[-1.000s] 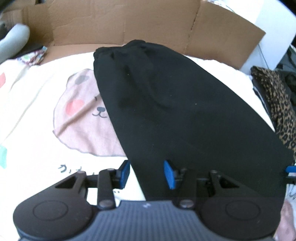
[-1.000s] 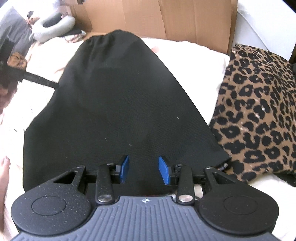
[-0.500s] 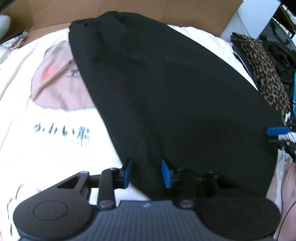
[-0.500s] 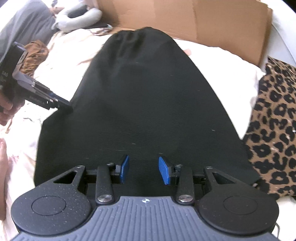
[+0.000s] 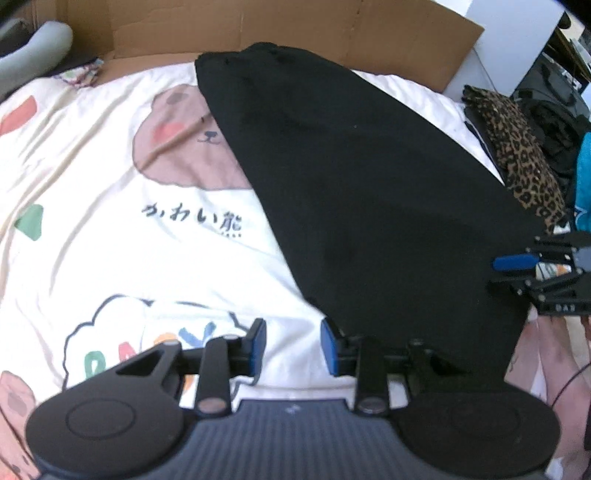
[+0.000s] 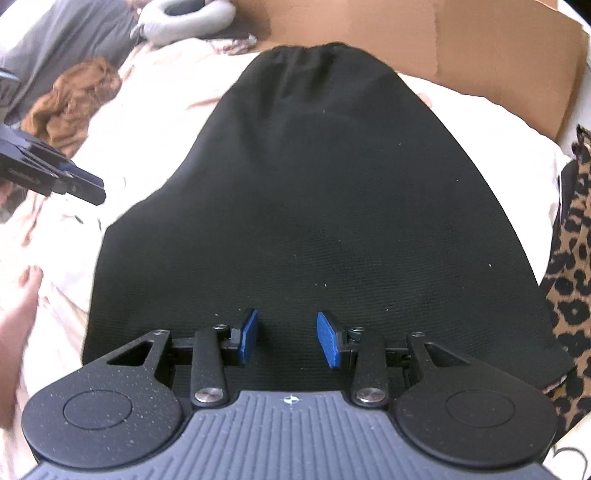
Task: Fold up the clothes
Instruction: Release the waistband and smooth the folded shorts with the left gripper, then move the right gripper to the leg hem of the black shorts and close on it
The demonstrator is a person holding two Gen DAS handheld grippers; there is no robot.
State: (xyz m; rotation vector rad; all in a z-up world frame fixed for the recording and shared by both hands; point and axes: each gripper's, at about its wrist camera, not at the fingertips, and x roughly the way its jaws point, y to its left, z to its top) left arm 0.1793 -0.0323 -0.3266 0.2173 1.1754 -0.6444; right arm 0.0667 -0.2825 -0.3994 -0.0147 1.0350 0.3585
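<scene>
A black skirt (image 5: 362,192) lies flat on a cream printed sheet (image 5: 92,192), waistband at the far end by the cardboard. It also fills the right wrist view (image 6: 325,192). My left gripper (image 5: 291,347) is open and empty, over the sheet just beside the skirt's near left corner. My right gripper (image 6: 286,338) is open and empty, above the skirt's near hem. The right gripper shows at the right edge of the left wrist view (image 5: 517,273). The left gripper shows at the left of the right wrist view (image 6: 85,188).
A cardboard sheet (image 5: 295,29) stands behind the bed. A leopard-print cloth (image 6: 572,266) lies right of the skirt. A brown garment (image 6: 70,99), a grey neck pillow (image 6: 184,22) and grey fabric lie at the far left. A bare foot (image 6: 22,306) is at the left.
My left gripper has moved left off the skirt's corner onto the sheet, and its jaws opened wider. My right gripper has pushed slightly forward over the hem, its jaws a little wider.
</scene>
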